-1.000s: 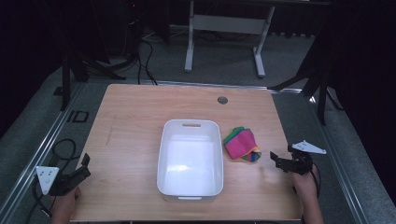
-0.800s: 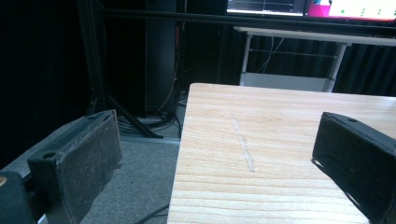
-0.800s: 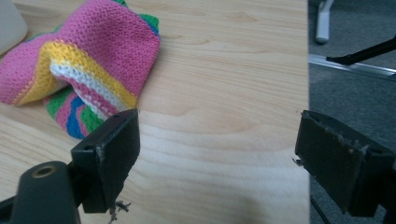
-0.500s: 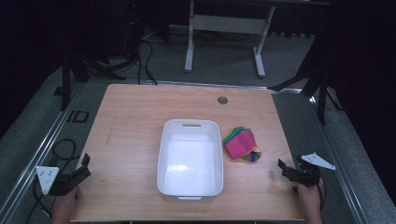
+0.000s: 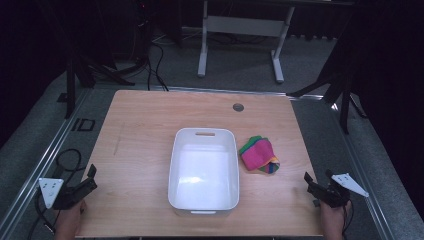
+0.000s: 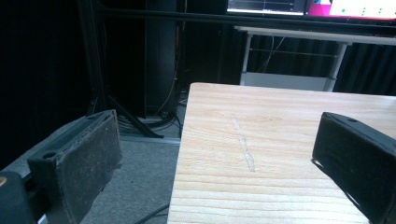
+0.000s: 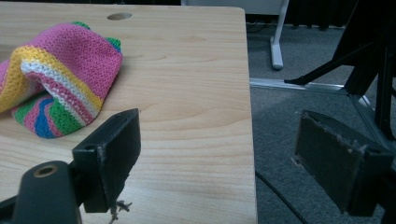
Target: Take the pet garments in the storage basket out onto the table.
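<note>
The white tub [image 5: 204,172] is seen empty mid-table, knitted cloth [image 5: 259,155] just beside it; both grippers, left gripper [image 5: 82,186] and right gripper [image 5: 316,183], are held wide apart at the near corners.

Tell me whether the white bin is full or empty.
Empty: the white bin shows only its bare white floor, and the striped knitted cloth lies outside, on the table beside it.

Two black grippers are seen, the left gripper [image 5: 90,179] and the right gripper [image 5: 316,180], each topped by a grey three-cornered plate marked with small dark dots. Broad, flat black jaws are shown in both gripper views, faced with worn, rough pads [image 7: 327,158]; a round screw hole is sunk into each jaw's top. A dark cable [image 5: 65,159] is looped beside the left gripper.
</note>
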The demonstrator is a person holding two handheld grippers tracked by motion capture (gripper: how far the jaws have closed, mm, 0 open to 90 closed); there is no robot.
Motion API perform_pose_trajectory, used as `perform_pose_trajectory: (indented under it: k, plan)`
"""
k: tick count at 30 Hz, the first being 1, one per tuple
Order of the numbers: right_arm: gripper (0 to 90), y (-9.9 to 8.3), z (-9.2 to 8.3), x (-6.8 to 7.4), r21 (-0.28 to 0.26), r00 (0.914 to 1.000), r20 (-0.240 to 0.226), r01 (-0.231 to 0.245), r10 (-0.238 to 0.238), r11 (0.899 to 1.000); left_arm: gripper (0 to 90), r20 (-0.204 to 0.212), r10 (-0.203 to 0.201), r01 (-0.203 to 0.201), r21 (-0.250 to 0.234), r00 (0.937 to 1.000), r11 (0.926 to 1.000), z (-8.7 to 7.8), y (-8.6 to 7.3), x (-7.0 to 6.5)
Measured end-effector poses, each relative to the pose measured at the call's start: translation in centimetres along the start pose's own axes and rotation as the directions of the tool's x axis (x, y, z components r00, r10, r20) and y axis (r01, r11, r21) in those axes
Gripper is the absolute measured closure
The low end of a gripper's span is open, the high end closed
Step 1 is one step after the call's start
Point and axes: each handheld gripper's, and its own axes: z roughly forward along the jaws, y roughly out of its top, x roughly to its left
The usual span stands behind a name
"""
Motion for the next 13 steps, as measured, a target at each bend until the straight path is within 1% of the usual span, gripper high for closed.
perform_pose_trajectory:
  k: [5, 7, 13]
  plan:
    - [14.6, 0.01, 0.04, 0.22, 0.011, 0.9996, 0.020, 0.020, -0.020, 1.000, 1.8, -0.002, -0.005, 0.004, -0.004, 1.0000, 1.0000, -0.03, -0.01, 0.03]
    - [14.6, 0.01, 0.07, 0.27, 0.021, 0.9995, 0.019, 0.026, -0.027, 0.999, 1.8, -0.002, -0.006, 0.006, -0.003, 1.0000, 1.0000, -0.03, -0.01, 0.04]
    - [14.6, 0.00, -0.01, 0.13, 0.012, 0.9998, 0.012, 0.015, -0.015, 1.000, 1.8, 0.000, -0.008, 0.008, -0.002, 1.0000, 1.0000, -0.01, 0.00, 0.07]
